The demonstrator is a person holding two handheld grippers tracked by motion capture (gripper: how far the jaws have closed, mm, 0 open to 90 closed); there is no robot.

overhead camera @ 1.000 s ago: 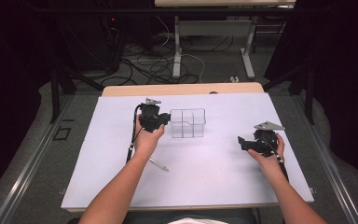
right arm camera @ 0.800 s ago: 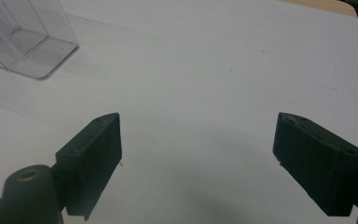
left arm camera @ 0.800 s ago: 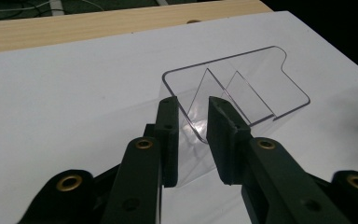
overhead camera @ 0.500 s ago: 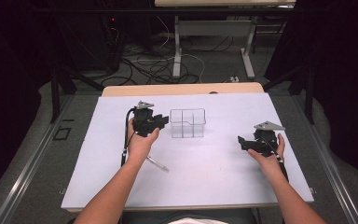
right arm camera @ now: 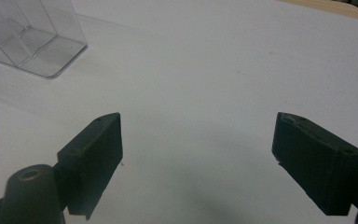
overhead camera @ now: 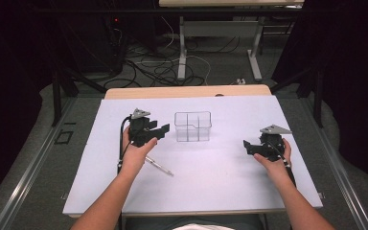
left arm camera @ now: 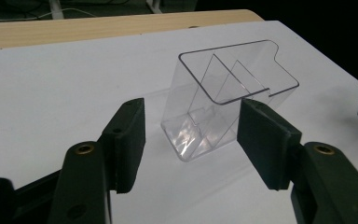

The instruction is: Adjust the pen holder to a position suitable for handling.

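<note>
A clear plastic box (overhead camera: 192, 126) with inner dividers stands upright near the middle of the white table. My left gripper (overhead camera: 162, 130) hovers just left of it, pointing at it, a small gap away. Its jaws have just been opening and are open with nothing between the pads. In the left gripper view the box (left arm camera: 223, 98) sits a little beyond the left gripper (left arm camera: 193, 133). My right gripper (overhead camera: 247, 146) rests at the right side of the table, open and empty. In the right gripper view the right gripper (right arm camera: 198, 140) is over bare table, with the box (right arm camera: 32, 44) at the upper left.
A thin pen (overhead camera: 159, 166) lies on the white sheet (overhead camera: 211, 187) by the left wrist. A wooden tabletop edge (overhead camera: 187, 91) runs along the far side. Beyond it are table legs and cables on the floor (overhead camera: 172, 67).
The left gripper has drawn back to the left, away from the box's left side, and its jaws have opened. The box stayed in place. The right gripper has not moved.
</note>
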